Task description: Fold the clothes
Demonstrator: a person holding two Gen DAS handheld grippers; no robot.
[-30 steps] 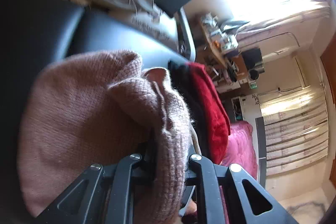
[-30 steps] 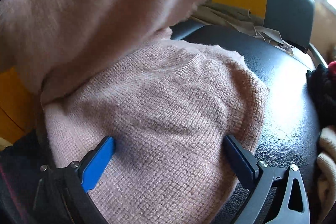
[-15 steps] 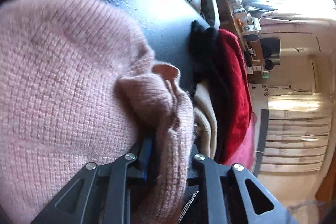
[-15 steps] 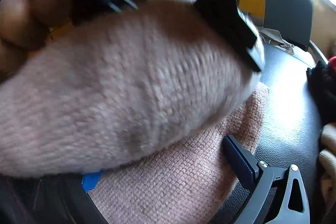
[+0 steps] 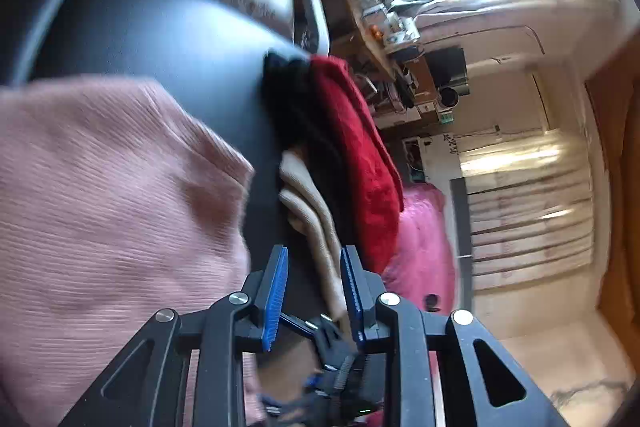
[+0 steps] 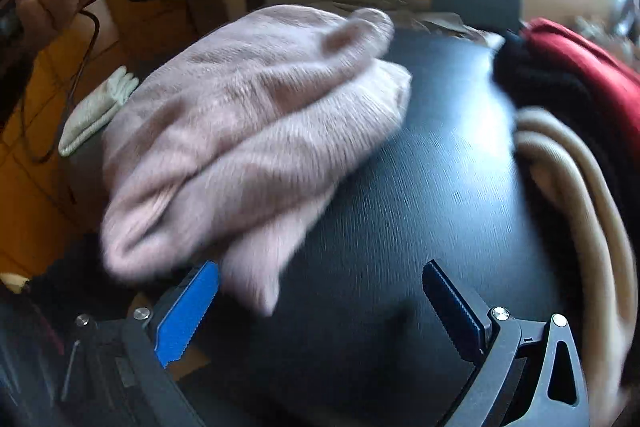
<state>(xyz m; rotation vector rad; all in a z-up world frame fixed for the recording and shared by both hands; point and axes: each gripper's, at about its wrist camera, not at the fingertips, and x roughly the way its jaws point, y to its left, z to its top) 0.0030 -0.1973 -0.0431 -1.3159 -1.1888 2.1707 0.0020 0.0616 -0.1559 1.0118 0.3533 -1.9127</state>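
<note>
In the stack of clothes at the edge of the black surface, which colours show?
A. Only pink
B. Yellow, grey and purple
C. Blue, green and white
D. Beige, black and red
D: the right wrist view shows a beige garment, a black garment and a red garment stacked together.

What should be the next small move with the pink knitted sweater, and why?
Probably tidy it with the right gripper. The pink sweater lies bunched on the black surface, with one flap hanging out near that gripper's blue pad. Both grippers are empty; the left gripper has just been opening its jaws. The folded stack waits beside it.
</note>
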